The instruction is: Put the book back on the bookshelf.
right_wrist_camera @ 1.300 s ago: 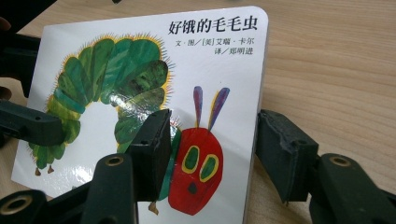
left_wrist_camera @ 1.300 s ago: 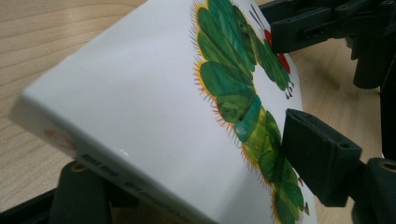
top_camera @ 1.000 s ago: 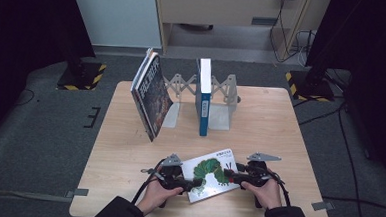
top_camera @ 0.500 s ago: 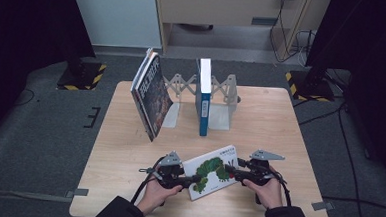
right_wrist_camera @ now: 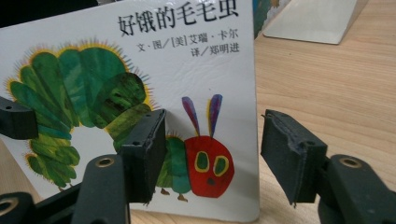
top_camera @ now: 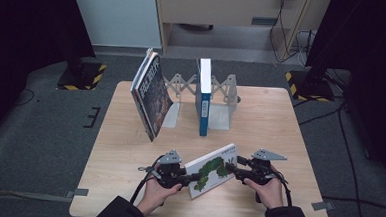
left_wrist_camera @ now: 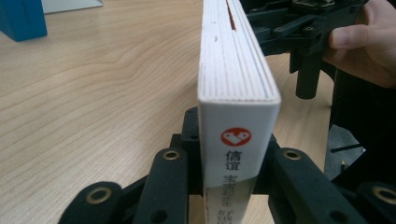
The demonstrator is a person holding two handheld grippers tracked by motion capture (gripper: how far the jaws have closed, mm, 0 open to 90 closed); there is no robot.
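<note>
Both hands come in low at the near edge of the light wooden table (top_camera: 128,150), palms wrapped round the tools. Left gripper (top_camera: 193,177) points right, jaws just been closing, now clamped on the spine end of the white board book with the green caterpillar cover (top_camera: 213,170). Right gripper (top_camera: 234,166) points left at the book's other end; its jaws sit apart, one pad in front of the cover, other off past the edge, not pressing afaict. Book is near the front edge btw the two tools, long axis running left-right, far-right end tipped up. Behind it, the grey metal accordion book rack (top_camera: 222,90) holds an upright blue-and-white book (top_camera: 203,96), w/ a dark-covered book (top_camera: 151,94) leaning at its left end.
</note>
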